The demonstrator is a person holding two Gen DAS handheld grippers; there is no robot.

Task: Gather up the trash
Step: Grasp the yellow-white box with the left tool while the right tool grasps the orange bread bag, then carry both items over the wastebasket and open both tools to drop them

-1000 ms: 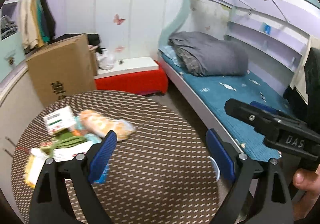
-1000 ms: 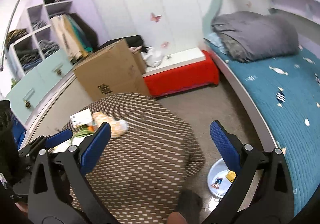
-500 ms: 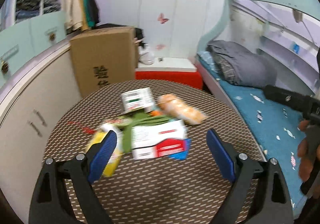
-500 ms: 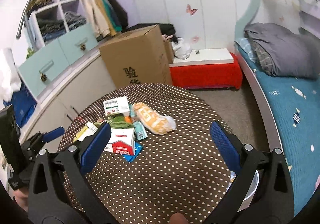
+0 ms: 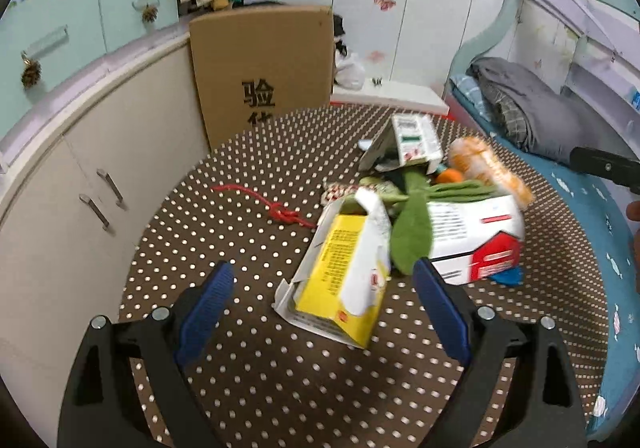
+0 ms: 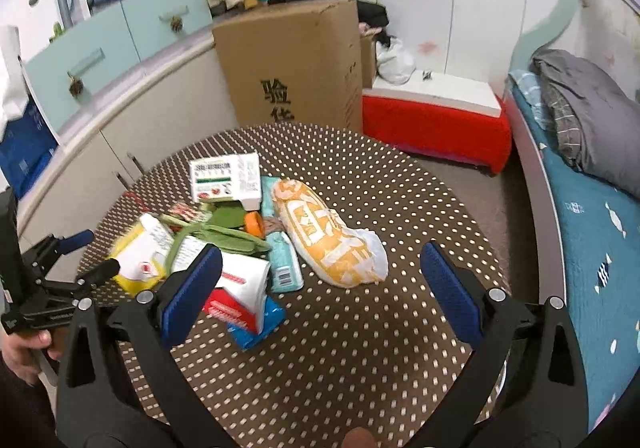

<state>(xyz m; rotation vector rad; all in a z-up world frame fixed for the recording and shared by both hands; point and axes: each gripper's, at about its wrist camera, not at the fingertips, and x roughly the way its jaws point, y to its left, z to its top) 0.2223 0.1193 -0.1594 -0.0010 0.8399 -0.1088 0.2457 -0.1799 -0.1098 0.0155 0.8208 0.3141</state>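
Both the left hand-held gripper (image 5: 320, 298) and right hand-held gripper (image 6: 318, 288) gape released; cardboard box (image 5: 264, 72) reads "验"

Round brown table with white polka dots (image 5: 248, 248), tall brown cardboard box with black characters (image 6: 296, 60) behind it, red bench with white top (image 6: 436, 116) beside the box, teal bed (image 6: 592, 232) bearing folded grey blanket (image 6: 580, 104), cream curved cabinet (image 5: 80, 168), pale green drawers (image 5: 60, 36) above.

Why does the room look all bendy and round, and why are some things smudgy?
Both wrist cameras have fisheye lenses, so straight things curve: the cabinet bows in the left wrist view, the bed bends in the right wrist view. Motion blur smears the yellow carton in the left view and the polka-dot table near the bottom of the right view. Corners are black.
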